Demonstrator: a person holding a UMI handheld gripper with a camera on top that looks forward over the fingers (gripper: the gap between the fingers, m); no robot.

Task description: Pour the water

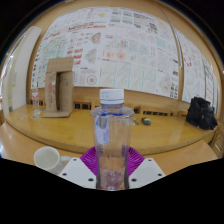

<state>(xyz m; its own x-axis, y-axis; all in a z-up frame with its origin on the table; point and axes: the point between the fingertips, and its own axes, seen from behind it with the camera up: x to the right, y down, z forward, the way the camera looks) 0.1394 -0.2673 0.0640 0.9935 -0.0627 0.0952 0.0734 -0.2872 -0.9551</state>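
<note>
- We're holding a clear water bottle [112, 135] between the gripper [112, 165] fingers; both purple pads [93, 158] are pressing on its lower body, so the claw is pinching the bottle.
- The bottle is standing upright, white cap [112, 96] apparently on. We're not able to read the water level.
- A white cup [46, 157] is sitting at the near edge of the table [160, 132], just left of the bottle and close beside the left finger. We're judging that as the pour target.
- Whether the bottle base is resting on the table or lifted, we can't tell.
- Step in hand, as we're reading it: carrying the gripped bottle over to the cup, pour not yet started.
- Doing it well: we're wanting the cap off first, if it really is on. Then we're bringing the bottle mouth over the cup's rim before tilting, rolling slowly towards the cup, and keeping the grip firm so the smooth plastic isn't slipping.
- Risk: the grip is low on the bottle, so the top-heavy part may be swinging on the tilt.
- Hand pose: the gripper is pointing level across the table towards the far wall with its posters [110, 45], fingers horizontal, no roll showing.
- Far edge of the table: a cardboard box [58, 85] at left and a dark bag [201, 112] at right, both well apart from us.
</note>
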